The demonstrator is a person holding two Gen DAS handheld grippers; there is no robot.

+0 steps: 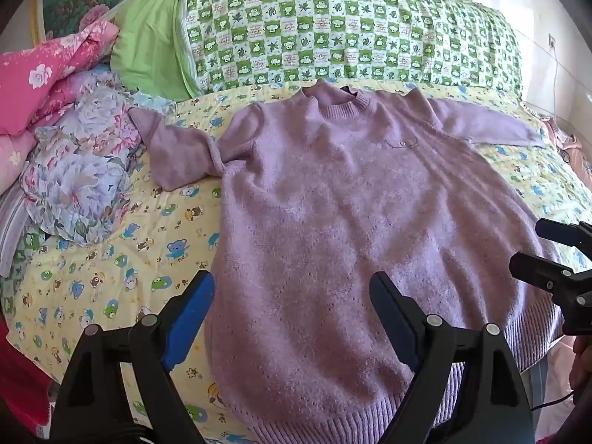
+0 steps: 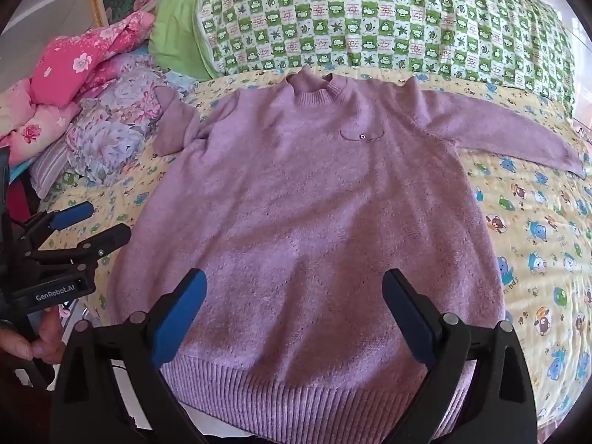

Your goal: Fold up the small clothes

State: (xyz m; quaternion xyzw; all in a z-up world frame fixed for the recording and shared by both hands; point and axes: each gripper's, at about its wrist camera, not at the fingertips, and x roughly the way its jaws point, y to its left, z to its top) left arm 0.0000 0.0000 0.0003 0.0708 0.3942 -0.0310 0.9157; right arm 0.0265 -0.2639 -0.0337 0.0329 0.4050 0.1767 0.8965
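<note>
Oddly little is hidden: only the lilac sweater loses its ribbed hem behind the right gripper, whose jaws stand spread wide with nothing between them. The left gripper hangs likewise spread and empty, over the sweater's hem side. Ahead of both, the sweater lies flat, neck farthest away. Its far-left sleeve is bunched and runs up against the heap of floral bedding; the far-right sleeve stretches straight. Bare cartoon-print sheet lies free to the right, while the green checked quilt closes off the far edge.
</note>
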